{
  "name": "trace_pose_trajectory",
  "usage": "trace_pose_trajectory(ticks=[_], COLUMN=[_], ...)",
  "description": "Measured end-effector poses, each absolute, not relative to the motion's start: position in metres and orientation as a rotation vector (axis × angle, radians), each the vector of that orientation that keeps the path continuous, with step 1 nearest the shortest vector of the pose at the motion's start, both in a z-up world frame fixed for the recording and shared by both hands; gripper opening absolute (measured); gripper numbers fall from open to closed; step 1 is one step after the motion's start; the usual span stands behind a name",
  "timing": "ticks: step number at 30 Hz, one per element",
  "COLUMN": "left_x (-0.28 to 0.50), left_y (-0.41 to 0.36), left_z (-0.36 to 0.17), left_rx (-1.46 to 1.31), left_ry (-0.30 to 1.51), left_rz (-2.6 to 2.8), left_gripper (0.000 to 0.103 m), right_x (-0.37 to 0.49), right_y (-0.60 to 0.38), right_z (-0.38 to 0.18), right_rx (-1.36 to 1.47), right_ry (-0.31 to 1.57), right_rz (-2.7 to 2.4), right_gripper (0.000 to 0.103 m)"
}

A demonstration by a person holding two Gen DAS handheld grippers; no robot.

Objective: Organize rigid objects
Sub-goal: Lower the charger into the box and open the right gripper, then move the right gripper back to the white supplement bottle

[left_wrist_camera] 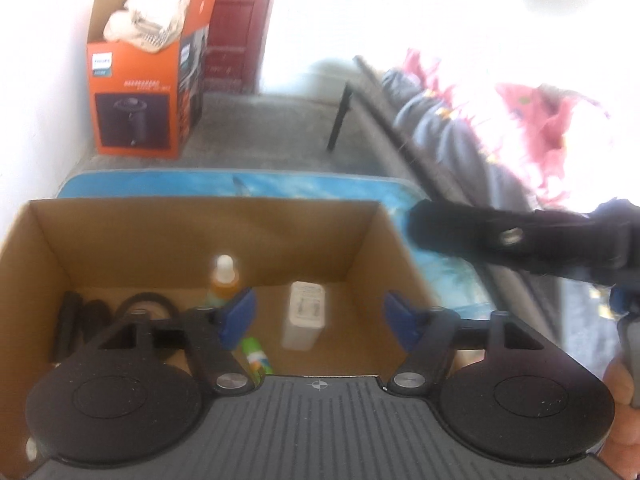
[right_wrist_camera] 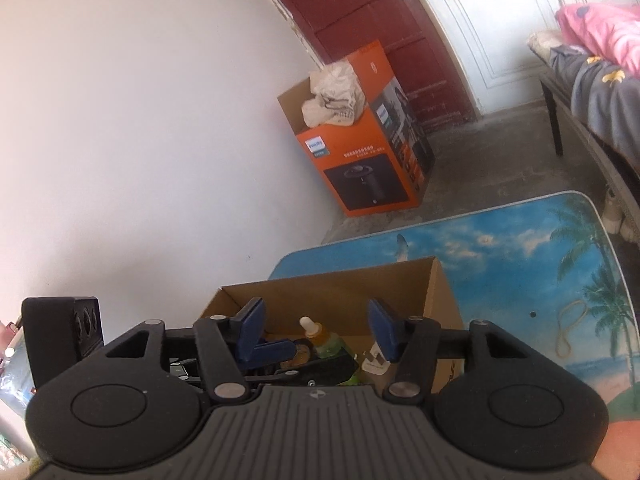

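Note:
An open cardboard box [left_wrist_camera: 120, 236] stands on a blue beach-print table. Inside it lie a white charger plug [left_wrist_camera: 303, 322], an orange dropper bottle [left_wrist_camera: 225, 280], a green tube [left_wrist_camera: 256, 356] and black items with a coiled cable [left_wrist_camera: 100, 316]. My left gripper [left_wrist_camera: 318, 316] hovers open and empty over the box. My right gripper [right_wrist_camera: 318, 330] is open and empty above the same box [right_wrist_camera: 444, 300]; the bottle [right_wrist_camera: 320, 338] and plug [right_wrist_camera: 374, 360] show between its fingers. The left gripper's blue finger [right_wrist_camera: 276, 350] shows below it.
An orange appliance box [left_wrist_camera: 148, 80] stuffed with cloth stands by the white wall and red door. A bed with grey and pink bedding [left_wrist_camera: 500, 132] is at the right. A rubber band [right_wrist_camera: 570, 330] lies on the table [right_wrist_camera: 520, 248] right of the box.

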State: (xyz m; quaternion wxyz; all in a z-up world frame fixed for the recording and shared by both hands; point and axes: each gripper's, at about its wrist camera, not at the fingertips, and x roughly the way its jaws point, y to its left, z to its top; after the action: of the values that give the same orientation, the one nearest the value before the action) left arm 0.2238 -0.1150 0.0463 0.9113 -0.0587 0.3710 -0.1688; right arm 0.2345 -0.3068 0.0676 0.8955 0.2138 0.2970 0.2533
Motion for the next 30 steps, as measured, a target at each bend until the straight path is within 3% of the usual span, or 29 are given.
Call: trace_pose_trajectory(ticks=[1,3,5,11,17,25,30], left_x=[0.213,0.189,0.164,0.095,0.053,0.045,0.054], left_y=[-0.111,-0.100,-0.087,-0.056,-0.023,0.026,0.052], left_z=[0.053,0.065,0.075,0.088,0.068,0.026,0.010], left_rx=[-0.130,-0.178,-0.246,-0.305,-0.176,-0.135,-0.214], left_ry=[0.748,0.733,0.710,0.614,0.504,0.597,0.663], left_rz=[-0.364,-0.406,-0.470,-0.521,-0.288,-0.176,-0.224], left_gripper=[0.078,0.087,0.099,0.103,0.103,0.103,0.103], right_x=[0.223,0.196,0.167,0.089,0.043,0.030,0.045], right_y=[-0.309,-0.312,-0.316,-0.311,-0.271,-0.190,-0.161], right_z=[0.075,0.087,0.094,0.091,0.084,0.085,0.085], right_rx=[0.444,0.453,0.465,0.450,0.192,-0.171,-0.138], right_ry=[0.594,0.550,0.498,0.466,0.539,0.562,0.506], right_rz=[0.530,0.529,0.519,0.450,0.275,0.110,0.203], right_gripper=[0.064,0.080,0.103,0.103,0.103,0.103,0.103])
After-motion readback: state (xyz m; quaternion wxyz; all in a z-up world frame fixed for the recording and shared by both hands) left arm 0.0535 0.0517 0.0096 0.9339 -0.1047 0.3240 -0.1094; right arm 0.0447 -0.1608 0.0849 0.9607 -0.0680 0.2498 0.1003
